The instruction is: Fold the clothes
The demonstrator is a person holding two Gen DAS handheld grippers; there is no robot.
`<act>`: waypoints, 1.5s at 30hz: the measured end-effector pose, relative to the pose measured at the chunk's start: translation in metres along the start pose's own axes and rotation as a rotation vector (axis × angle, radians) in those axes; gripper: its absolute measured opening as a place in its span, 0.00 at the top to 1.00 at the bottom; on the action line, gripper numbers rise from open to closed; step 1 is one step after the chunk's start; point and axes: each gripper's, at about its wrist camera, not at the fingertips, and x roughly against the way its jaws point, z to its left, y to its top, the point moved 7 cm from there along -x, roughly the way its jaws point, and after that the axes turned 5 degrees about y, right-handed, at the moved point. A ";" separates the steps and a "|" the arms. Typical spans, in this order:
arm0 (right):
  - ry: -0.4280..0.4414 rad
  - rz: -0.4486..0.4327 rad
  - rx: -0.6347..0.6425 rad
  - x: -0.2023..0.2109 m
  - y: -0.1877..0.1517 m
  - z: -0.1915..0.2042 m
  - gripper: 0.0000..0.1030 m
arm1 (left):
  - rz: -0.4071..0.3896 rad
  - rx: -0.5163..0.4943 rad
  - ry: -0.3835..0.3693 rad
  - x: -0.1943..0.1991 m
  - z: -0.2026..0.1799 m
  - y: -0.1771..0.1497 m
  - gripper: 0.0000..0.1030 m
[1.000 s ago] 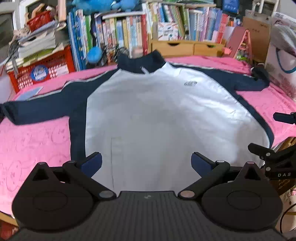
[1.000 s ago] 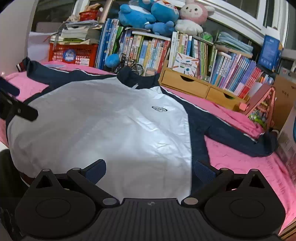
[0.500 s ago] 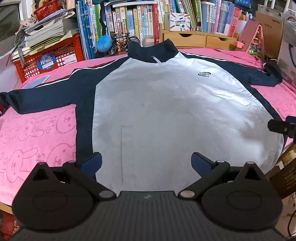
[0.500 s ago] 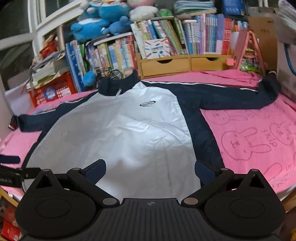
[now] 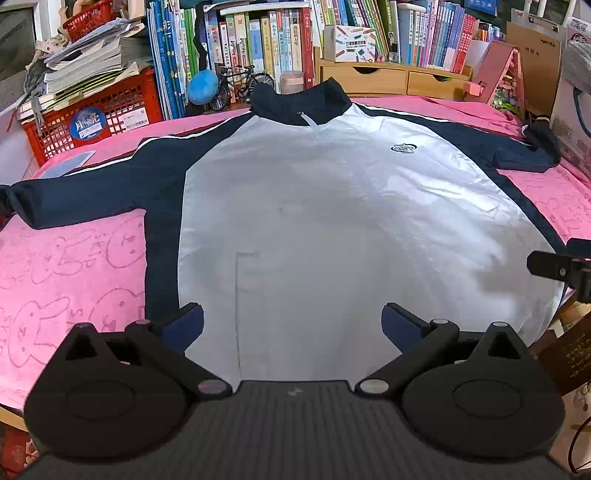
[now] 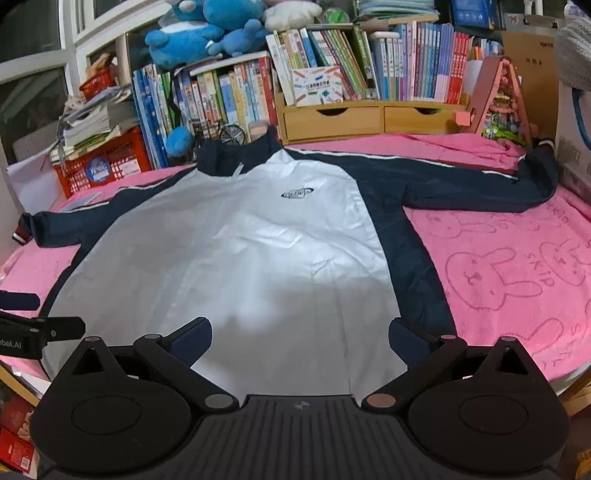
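Your left gripper (image 5: 291, 319) and right gripper (image 6: 300, 338) both hang over the near hem with jaws spread wide, holding nothing. The white-bodied, navy-sleeved zip jacket (image 5: 332, 221) lies flat, front up, on the pink rabbit-print towel (image 6: 509, 273), sleeves stretched sideways, collar toward the far row of upright books (image 6: 406, 62).

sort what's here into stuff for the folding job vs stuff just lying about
For the job: jacket, spread flat on the pink towel; left claw and right claw, both open.

Lying about: books, red crate, plush toys, wooden drawers, toy bicycle.
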 end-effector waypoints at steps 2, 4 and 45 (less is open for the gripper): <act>0.000 0.005 0.001 0.000 -0.002 0.001 0.00 | 0.001 0.002 0.001 0.000 -0.001 -0.001 0.00; 0.001 0.010 0.002 -0.001 -0.003 0.001 0.00 | 0.002 0.004 0.000 -0.001 -0.001 -0.001 0.00; 0.007 0.050 0.019 -0.004 -0.013 0.008 0.00 | 0.029 0.003 0.000 -0.004 -0.007 -0.007 0.00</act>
